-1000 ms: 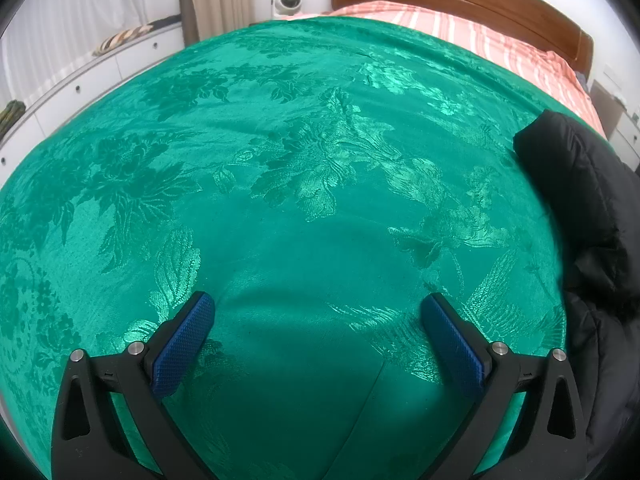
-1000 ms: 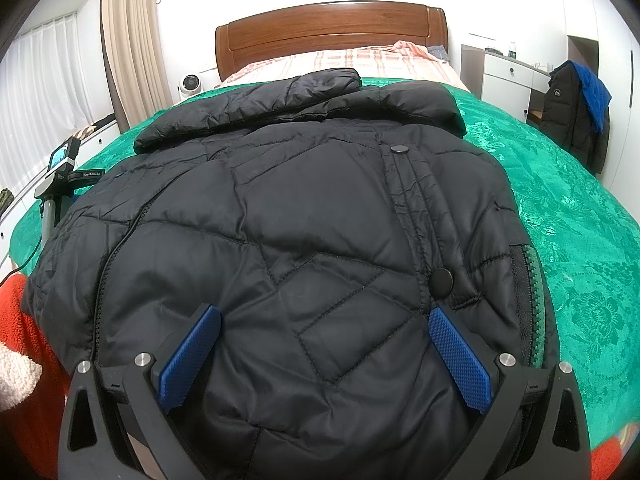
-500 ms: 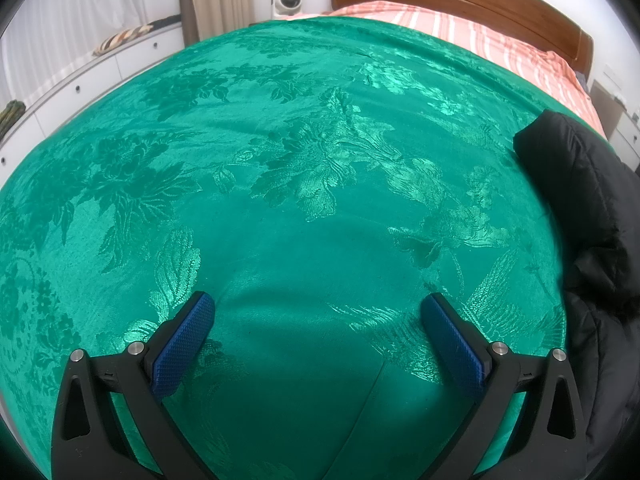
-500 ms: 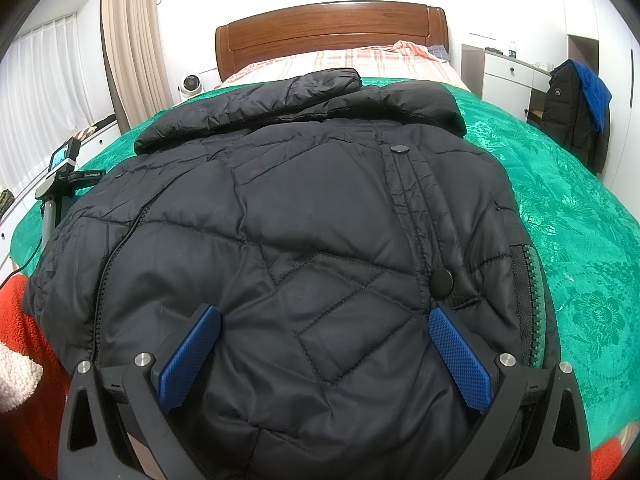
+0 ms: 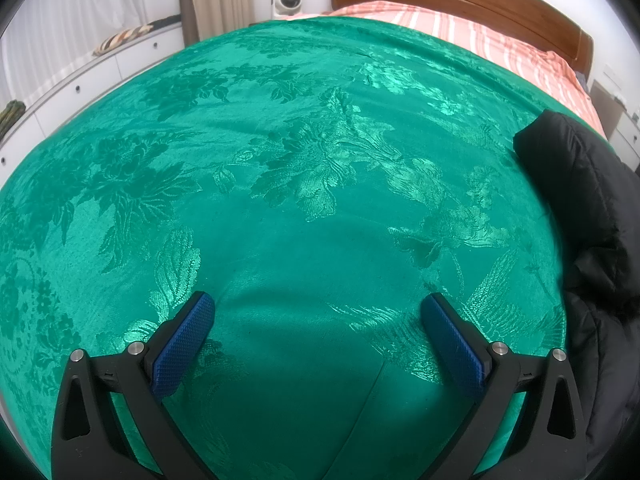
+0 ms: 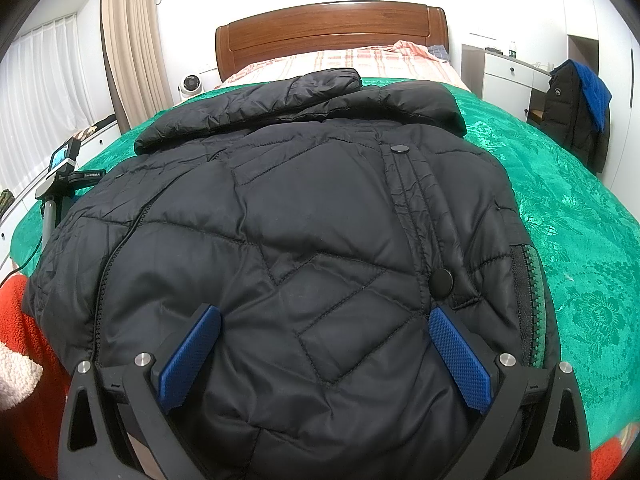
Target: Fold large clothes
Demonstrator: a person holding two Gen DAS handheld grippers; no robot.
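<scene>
A black quilted puffer jacket (image 6: 304, 216) lies flat on the green bedspread (image 6: 580, 208), collar toward the headboard, with round snaps down its front. My right gripper (image 6: 325, 312) is open and empty, low over the jacket's hem area. In the left wrist view my left gripper (image 5: 319, 300) is open and empty over bare green bedspread (image 5: 280, 160). The jacket's sleeve (image 5: 592, 216) lies at that view's right edge, apart from the fingers.
A wooden headboard (image 6: 332, 28) and striped pink bedding (image 6: 344, 60) are at the far end. A white dresser (image 6: 504, 76) and a hanging dark coat (image 6: 576, 112) stand at the right. A small fan (image 6: 191, 84) and a phone on a stand (image 6: 60, 168) are at the left.
</scene>
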